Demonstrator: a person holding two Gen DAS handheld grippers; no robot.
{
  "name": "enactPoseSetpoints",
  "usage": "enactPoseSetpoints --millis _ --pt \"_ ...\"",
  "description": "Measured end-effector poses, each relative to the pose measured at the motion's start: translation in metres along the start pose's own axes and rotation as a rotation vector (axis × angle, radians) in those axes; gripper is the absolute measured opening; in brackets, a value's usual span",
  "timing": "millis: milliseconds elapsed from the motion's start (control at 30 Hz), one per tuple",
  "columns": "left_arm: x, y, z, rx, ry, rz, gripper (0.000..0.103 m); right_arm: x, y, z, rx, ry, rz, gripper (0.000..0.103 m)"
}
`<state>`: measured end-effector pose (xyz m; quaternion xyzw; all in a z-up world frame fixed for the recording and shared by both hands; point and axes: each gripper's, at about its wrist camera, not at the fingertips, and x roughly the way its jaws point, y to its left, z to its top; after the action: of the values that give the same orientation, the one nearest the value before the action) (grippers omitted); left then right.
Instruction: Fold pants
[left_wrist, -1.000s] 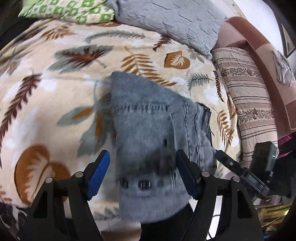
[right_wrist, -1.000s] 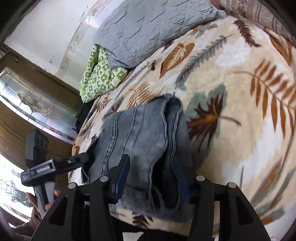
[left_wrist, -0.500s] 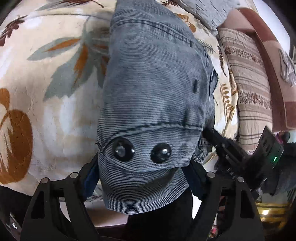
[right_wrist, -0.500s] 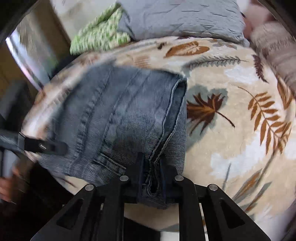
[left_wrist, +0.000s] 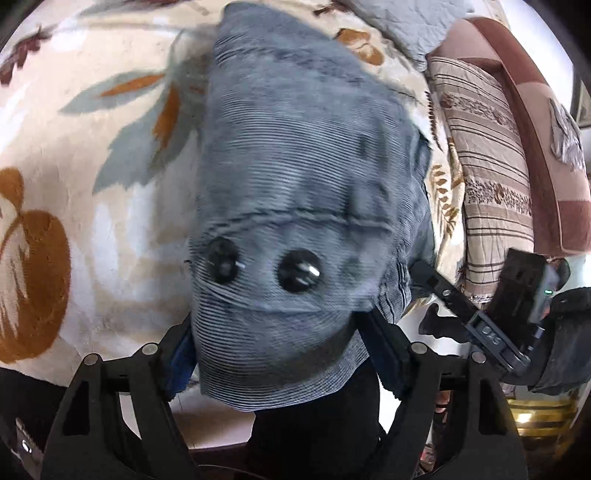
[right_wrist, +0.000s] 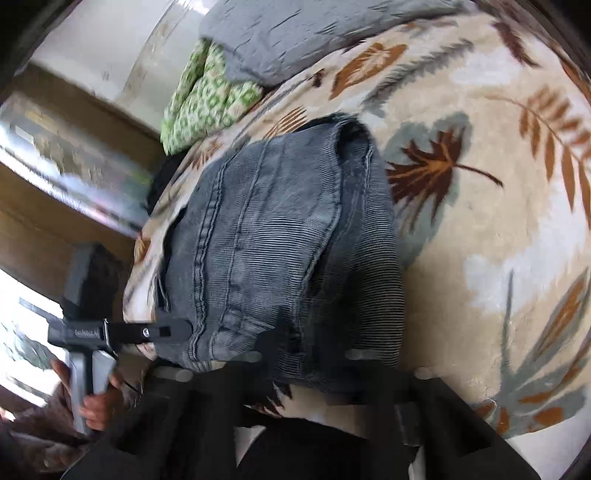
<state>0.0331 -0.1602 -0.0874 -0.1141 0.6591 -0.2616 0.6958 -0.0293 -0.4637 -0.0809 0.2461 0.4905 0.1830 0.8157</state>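
Note:
The folded grey-blue corduroy pants (left_wrist: 295, 192) lie on the leaf-print bedspread (left_wrist: 74, 155), waistband with two dark buttons toward me. My left gripper (left_wrist: 284, 354) is open, its blue-padded fingers on either side of the waistband, which drapes over them. In the right wrist view the pants (right_wrist: 280, 251) lie at the bed's near edge. My right gripper (right_wrist: 306, 354) is blurred; its fingers stand apart at the folded edge of the pants. The right gripper also shows in the left wrist view (left_wrist: 443, 295), the left gripper in the right wrist view (right_wrist: 162, 332).
A grey quilted pillow (right_wrist: 314, 33) and a green patterned cloth (right_wrist: 207, 99) lie at the bed's far end. A striped pillow (left_wrist: 487, 155) and a brown headboard (left_wrist: 535, 122) stand at the right. A wooden cabinet (right_wrist: 44, 221) is beside the bed.
The right gripper, shut on the folded edge half a second ago, has opened and drawn back. The left gripper stays open around the waistband, only slightly shifted.

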Motion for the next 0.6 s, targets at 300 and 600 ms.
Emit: enactPoseSetpoints --millis 300,600 --pt "0.014 -0.016 -0.009 0.088 0.032 0.073 0.083 0.014 -0.013 0.003 -0.052 0.031 -0.193 0.014" --pt "-0.085 -0.017 -0.006 0.234 -0.17 0.042 0.083 -0.044 -0.027 0.035 0.087 -0.129 -0.041 0.063"
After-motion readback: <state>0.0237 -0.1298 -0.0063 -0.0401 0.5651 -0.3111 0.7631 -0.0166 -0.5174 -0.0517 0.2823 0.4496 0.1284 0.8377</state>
